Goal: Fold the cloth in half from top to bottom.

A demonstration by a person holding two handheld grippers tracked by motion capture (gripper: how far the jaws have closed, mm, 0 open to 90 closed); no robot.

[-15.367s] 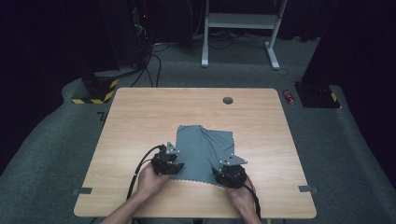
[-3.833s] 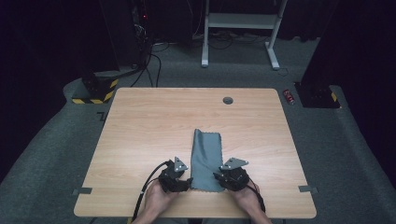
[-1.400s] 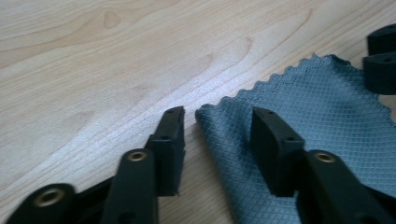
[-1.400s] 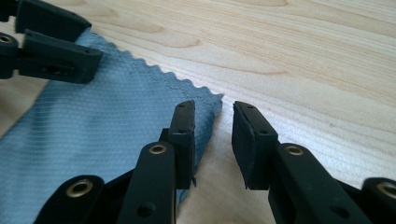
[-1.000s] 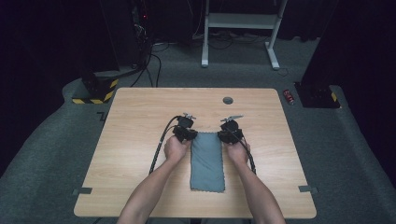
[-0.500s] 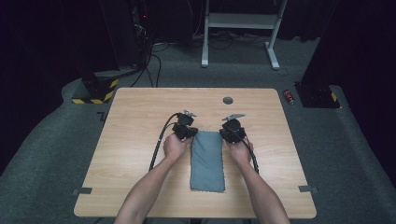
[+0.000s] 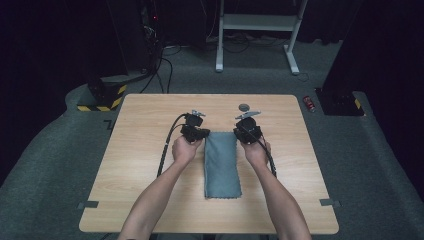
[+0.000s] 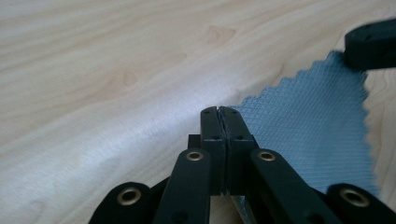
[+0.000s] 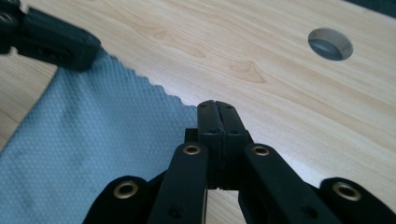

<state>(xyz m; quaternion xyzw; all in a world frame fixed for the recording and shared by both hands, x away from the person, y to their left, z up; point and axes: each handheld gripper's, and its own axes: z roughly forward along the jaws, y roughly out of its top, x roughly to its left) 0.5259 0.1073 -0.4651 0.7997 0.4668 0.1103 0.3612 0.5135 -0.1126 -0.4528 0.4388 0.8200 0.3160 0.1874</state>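
Observation:
A grey-blue cloth (image 7: 222, 165) lies as a narrow folded strip in the middle of the wooden table (image 7: 140, 150), its long side running away from me. My left gripper (image 7: 204, 134) is at the strip's far left corner and my right gripper (image 7: 240, 134) at its far right corner. In the left gripper view the left gripper (image 8: 219, 111) has its jaws shut, with the cloth (image 8: 313, 121) meeting them at the tip. In the right gripper view the right gripper (image 9: 215, 105) is likewise shut on the scalloped far edge of the cloth (image 9: 93, 130).
A round cable hole (image 7: 244, 106) sits in the table just beyond the right gripper and also appears in the right gripper view (image 9: 330, 44). Bare wood surrounds the cloth. A red can (image 7: 310, 103) lies on the floor at the right.
Both hands went from the cloth's near end to its far end. Over the last second they stay at the far corners and rise slightly; the cloth remains a narrow strip.

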